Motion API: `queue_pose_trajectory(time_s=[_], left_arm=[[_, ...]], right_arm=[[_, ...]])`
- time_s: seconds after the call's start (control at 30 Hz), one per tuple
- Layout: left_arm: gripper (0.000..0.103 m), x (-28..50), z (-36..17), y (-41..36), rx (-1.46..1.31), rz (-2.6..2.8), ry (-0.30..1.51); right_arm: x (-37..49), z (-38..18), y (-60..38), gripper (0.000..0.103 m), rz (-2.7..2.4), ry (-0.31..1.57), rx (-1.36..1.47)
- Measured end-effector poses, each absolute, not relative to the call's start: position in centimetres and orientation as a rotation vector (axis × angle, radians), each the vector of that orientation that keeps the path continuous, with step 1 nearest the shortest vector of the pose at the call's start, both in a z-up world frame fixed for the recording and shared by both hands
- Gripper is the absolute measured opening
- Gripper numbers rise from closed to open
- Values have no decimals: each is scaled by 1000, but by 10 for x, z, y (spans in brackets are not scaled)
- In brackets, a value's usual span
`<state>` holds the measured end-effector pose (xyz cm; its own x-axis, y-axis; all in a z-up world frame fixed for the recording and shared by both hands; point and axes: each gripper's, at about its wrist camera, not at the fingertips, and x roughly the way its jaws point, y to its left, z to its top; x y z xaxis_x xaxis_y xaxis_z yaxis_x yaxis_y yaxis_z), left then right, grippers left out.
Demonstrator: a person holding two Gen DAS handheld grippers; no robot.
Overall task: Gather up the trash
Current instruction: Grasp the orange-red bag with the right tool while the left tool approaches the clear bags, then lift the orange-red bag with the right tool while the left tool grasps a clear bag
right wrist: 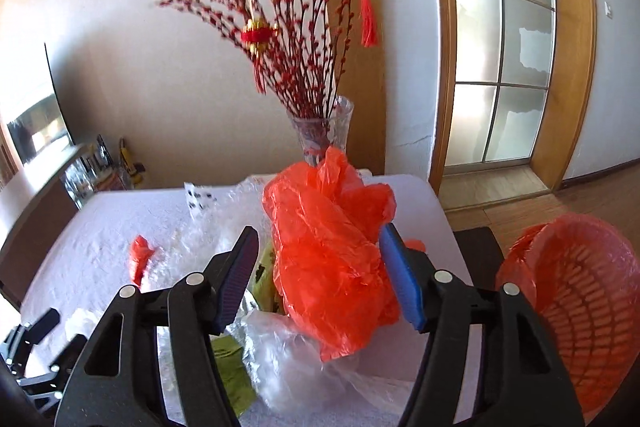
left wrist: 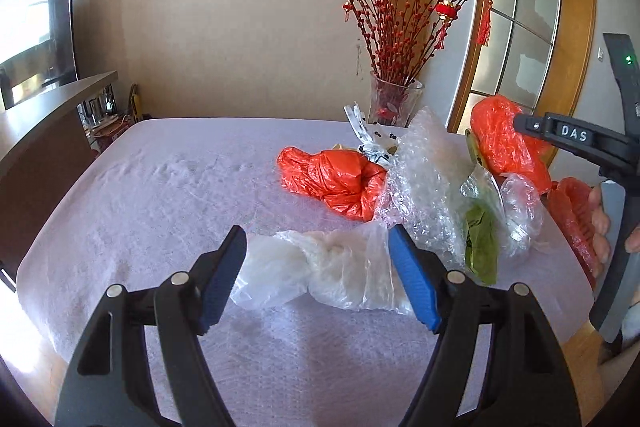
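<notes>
A: While your right hand-held gripper carries that red plastic bag, mind how it sits. Its jaws stand fairly wide with the crumpled bag bunched between them, and I can't tell how firmly the pads bite. Loose film like that could slide out before you reach the red basket, which sits off the desk's right edge.

B: And the left?

A: Your left hand-held gripper is open and empty, one jaw on each side of the clear plastic bag lying near the front edge of the desk. The pads don't look pressed in yet. Close too shallow and you'd likely pinch only a fold, or snag the tablecloth with it.

B: What else is left?

A: A second red bag mid-desk, bubble wrap beside it, a green wrapper toward the right edge. The glass vase stands at the back edge, so a wide swing could tip it.
</notes>
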<state>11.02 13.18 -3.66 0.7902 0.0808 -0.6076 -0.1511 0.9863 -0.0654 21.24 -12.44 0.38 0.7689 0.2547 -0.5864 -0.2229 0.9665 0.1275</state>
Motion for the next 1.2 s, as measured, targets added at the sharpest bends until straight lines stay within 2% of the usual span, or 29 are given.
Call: queue_pose_trajectory(time_s=[0.03, 0.07, 0.13, 0.17, 0.23, 0.57, 0.8, 1.0, 1.2], left_arm=[[72, 110, -37, 132, -114, 126, 650], [72, 110, -37, 132, -114, 125, 651], [72, 110, -38, 133, -118, 123, 654], [72, 111, -39, 133, -121, 121, 656], [72, 112, -41, 133, -131, 117, 661], [72, 117, -38, 112, -117, 66, 653], [72, 132, -26, 66, -119, -64, 641], [64, 152, -23, 1, -63, -173, 635], [55, 176, -42, -30, -32, -164, 708]], right_arm=[[215, -1, -122, 58, 261, 666, 32], [217, -5, -120, 42, 262, 681, 18], [217, -14, -121, 18, 268, 715, 2], [215, -17, -124, 11, 270, 719, 12], [211, -15, -132, 7, 260, 702, 32], [183, 8, -182, 4, 242, 570, 170], [156, 15, -214, 4, 148, 508, 194], [126, 12, -243, 4, 93, 497, 218], [110, -1, -267, 4, 58, 528, 247]])
